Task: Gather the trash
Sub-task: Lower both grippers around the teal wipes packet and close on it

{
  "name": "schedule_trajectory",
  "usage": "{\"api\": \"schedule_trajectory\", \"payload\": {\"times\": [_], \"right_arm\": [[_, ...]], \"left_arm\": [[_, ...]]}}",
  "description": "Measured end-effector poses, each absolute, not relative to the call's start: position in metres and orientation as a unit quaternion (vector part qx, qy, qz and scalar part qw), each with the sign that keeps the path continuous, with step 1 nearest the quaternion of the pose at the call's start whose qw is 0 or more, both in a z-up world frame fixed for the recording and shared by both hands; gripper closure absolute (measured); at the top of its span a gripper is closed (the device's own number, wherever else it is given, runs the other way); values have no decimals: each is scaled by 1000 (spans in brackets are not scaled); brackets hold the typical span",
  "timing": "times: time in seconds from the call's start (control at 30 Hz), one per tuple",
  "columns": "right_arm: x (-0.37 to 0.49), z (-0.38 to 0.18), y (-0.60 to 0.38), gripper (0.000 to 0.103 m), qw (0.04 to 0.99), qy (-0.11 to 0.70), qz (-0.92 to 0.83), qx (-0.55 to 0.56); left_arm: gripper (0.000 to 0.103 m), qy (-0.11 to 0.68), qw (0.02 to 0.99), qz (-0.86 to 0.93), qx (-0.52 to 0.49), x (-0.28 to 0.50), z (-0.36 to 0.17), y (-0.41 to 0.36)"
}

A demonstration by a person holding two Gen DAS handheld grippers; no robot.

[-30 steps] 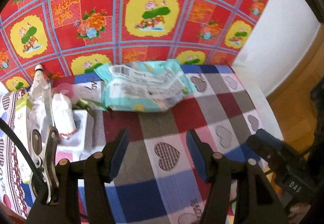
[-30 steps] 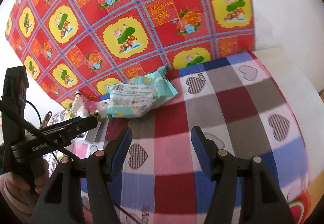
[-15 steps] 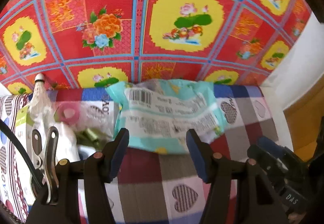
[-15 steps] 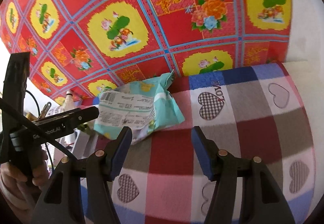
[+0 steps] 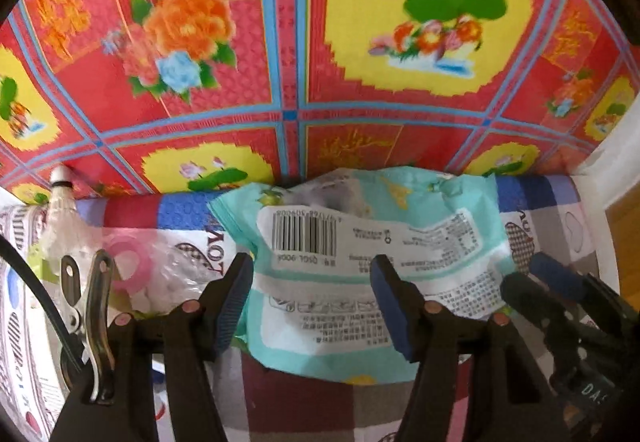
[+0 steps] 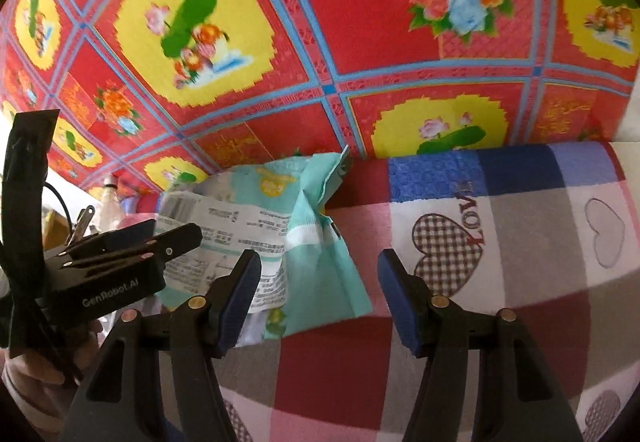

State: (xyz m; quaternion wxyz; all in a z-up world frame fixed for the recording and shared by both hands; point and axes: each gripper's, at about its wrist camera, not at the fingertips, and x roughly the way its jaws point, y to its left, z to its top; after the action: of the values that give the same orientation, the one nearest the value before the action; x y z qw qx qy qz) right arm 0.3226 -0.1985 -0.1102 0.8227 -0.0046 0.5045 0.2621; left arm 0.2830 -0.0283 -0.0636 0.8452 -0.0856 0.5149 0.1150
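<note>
A crumpled teal and white snack wrapper (image 5: pixel 360 242) with a barcode lies on the checked heart-print cloth (image 6: pixel 520 242), against the red floral wall. My left gripper (image 5: pixel 312 302) hovers right over it. Its jaws are opening, the wrapper shows between them, and the blue pads do not press on it. My right gripper (image 6: pixel 318 302) stands open at the right end of the wrapper (image 6: pixel 312 242), with its left finger (image 6: pixel 240 298) over the wrapper's edge and bare cloth under the gap. The two grippers are close side by side.
Left of the wrapper lie a white shuttlecock (image 5: pixel 60 202) and a pink ring in clear plastic (image 5: pixel 128 262), with a metal clip (image 5: pixel 96 302) near my left finger. The red floral sheet (image 5: pixel 280 42) closes the back. The cloth's right edge meets white wall (image 6: pixel 632 114).
Both grippers have moved forward and down towards the wrapper, which now fills the space between the left fingers. The wrapper itself has not moved.
</note>
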Motion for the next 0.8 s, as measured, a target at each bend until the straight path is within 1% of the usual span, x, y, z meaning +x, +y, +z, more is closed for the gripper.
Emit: {"api": "schedule_trajectory", "payload": {"times": [0.1, 0.2, 0.27, 0.33, 0.47, 0.57, 0.6, 0.67, 0.7, 0.8], "right_arm": [[327, -120, -194, 41, 816, 514, 265, -8], [332, -128, -191, 41, 809, 525, 265, -9], [334, -133, -190, 41, 806, 529, 267, -9], [334, -133, -187, 41, 808, 523, 269, -16], [334, -135, -182, 41, 813, 515, 271, -27], [334, -137, -181, 41, 814, 511, 274, -23], [334, -138, -180, 41, 814, 511, 275, -22], [334, -137, -183, 44, 813, 511, 277, -22], [335, -137, -185, 52, 812, 513, 279, -19], [336, -136, -193, 59, 803, 523, 287, 2]], "left_arm": [[39, 525, 838, 116, -93, 286, -75, -24], [34, 522, 839, 113, -107, 286, -81, -18], [29, 525, 836, 109, -115, 288, -86, -15], [21, 524, 837, 109, -111, 289, -88, -14], [15, 523, 839, 109, -99, 295, -97, -19], [10, 537, 826, 106, -133, 297, -109, -16], [7, 543, 818, 109, -154, 297, -115, -12], [6, 539, 811, 113, -195, 295, -119, -2], [6, 546, 806, 115, -196, 295, -121, -2], [6, 554, 805, 109, -182, 297, -122, -8]]}}
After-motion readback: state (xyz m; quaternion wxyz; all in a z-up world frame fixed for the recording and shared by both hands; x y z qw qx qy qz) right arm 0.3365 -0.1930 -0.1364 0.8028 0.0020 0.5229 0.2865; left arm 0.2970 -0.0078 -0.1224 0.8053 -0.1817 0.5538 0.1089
